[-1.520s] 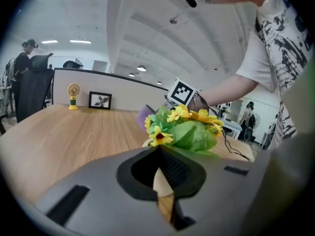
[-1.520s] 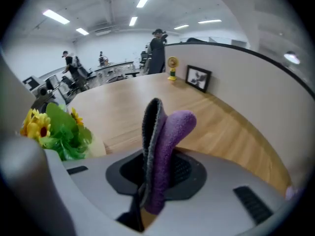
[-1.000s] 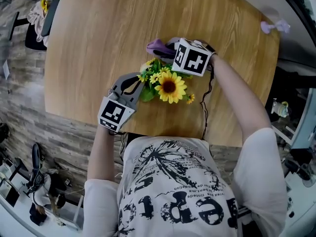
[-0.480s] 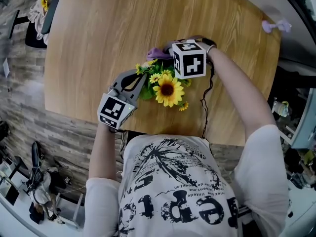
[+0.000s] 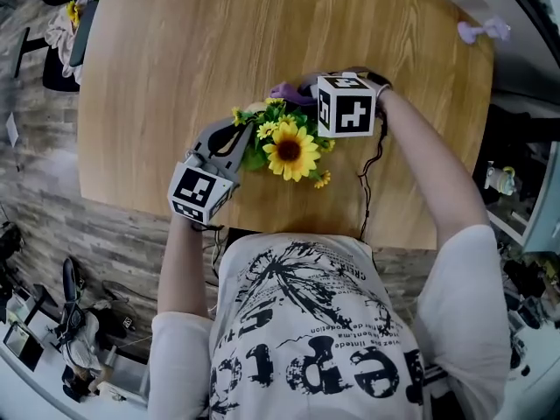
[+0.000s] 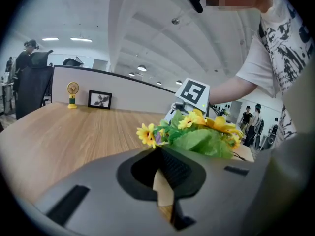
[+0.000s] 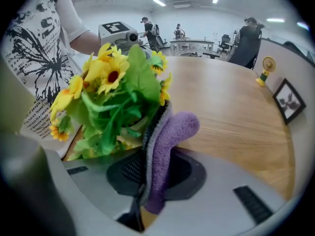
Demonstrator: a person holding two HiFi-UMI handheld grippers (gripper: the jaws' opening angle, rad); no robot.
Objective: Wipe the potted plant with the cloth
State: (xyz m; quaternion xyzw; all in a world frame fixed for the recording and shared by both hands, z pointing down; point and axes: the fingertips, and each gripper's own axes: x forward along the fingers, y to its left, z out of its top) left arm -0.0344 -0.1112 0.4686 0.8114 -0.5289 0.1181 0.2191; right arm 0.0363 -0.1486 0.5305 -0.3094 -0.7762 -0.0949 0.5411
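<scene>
An artificial potted plant (image 5: pixel 289 147) with yellow sunflowers and green leaves stands on the wooden table (image 5: pixel 175 51), near its front edge. Its pot is hidden under the foliage. My right gripper (image 5: pixel 306 87) reaches in from the right, shut on a purple cloth (image 5: pixel 287 90) that lies against the plant's far side. In the right gripper view the cloth (image 7: pixel 172 132) sticks up from the right gripper (image 7: pixel 152 176), touching the leaves (image 7: pixel 113 87). My left gripper (image 5: pixel 243 147) is shut, tips at the plant's left side. In the left gripper view the left gripper (image 6: pixel 165 176) sits just below the flowers (image 6: pixel 202 136).
A black cable (image 5: pixel 367 182) trails from the right gripper over the table's front edge. A small purple object (image 5: pixel 477 29) lies at the far right corner. A framed picture (image 7: pixel 288 102) and a small yellow fan (image 7: pixel 266 68) stand at the far side. People and office chairs are in the background.
The right gripper has rolled at the wrist and carried the cloth a little to the right along the plant's far side. The left gripper has kept its place.
</scene>
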